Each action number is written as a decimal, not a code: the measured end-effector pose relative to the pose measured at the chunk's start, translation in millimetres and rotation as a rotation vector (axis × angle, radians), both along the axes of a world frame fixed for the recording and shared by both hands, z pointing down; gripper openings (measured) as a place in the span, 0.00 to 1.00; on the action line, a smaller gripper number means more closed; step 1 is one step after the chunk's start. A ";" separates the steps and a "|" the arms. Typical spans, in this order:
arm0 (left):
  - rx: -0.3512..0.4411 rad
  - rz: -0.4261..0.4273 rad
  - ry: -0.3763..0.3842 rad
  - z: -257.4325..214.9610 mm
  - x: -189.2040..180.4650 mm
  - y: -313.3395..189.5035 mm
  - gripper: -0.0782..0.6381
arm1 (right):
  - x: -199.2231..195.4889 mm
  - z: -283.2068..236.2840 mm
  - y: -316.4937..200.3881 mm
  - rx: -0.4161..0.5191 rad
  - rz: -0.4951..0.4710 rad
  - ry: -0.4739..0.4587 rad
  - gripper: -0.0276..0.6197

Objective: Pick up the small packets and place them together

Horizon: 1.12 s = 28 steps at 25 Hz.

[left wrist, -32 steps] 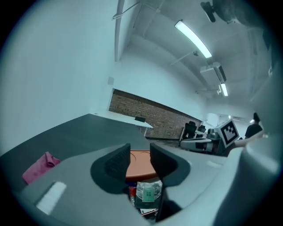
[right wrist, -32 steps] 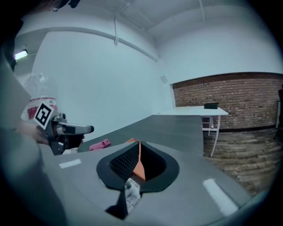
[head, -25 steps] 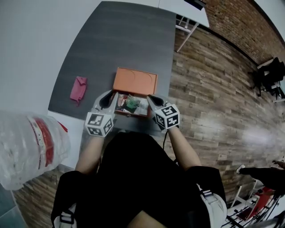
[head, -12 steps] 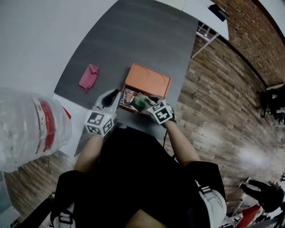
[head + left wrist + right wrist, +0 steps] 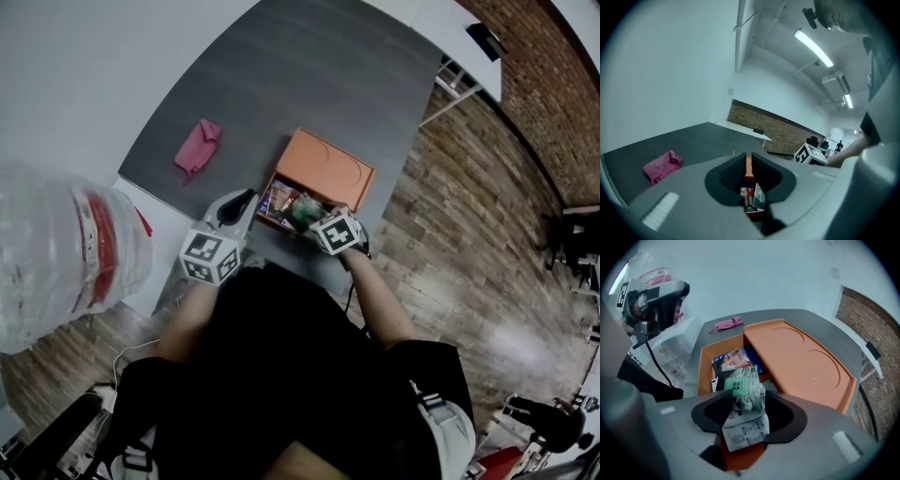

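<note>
An orange box [image 5: 704, 366] stands open at the near edge of the dark grey table [image 5: 309, 75], its lid [image 5: 801, 362] leaning back. Several small packets [image 5: 733, 358] lie inside. My right gripper [image 5: 747, 416] points down over the box; its jaws have just been opening and stand wide, with a crumpled green-and-white tea packet [image 5: 743, 404] loose between them. In the head view the right gripper [image 5: 311, 214] sits over the box's near end. My left gripper [image 5: 749, 176] hovers left of the box, jaws narrowed to a thin slit with nothing in it; its fingertips [image 5: 242, 199] stay outside the box.
A pink cloth [image 5: 198, 145] lies on the table, left of the box. A large clear water bottle [image 5: 66, 253] stands at the far left, off the table. The table's edge runs just below the box, wooden floor to the right.
My right gripper has dropped down into the box's near end with the green packet and its jaws have spread. The left gripper has drifted a little; the view has swung.
</note>
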<state>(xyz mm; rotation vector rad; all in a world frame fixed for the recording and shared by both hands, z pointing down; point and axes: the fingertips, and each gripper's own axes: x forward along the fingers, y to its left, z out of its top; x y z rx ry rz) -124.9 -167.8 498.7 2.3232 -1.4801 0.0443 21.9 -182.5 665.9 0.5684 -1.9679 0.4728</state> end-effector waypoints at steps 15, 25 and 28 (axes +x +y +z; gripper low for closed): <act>-0.029 0.024 0.011 8.7 1.6 -2.0 0.16 | -9.4 -29.5 10.3 -0.067 0.016 -0.139 0.06; -0.026 0.061 0.005 8.3 9.4 -9.3 0.16 | -14.7 -93.2 -22.6 0.081 0.004 -0.231 0.06; -0.022 0.058 0.002 5.4 7.1 -11.6 0.16 | -15.6 -100.9 -48.3 0.130 0.016 -0.217 0.06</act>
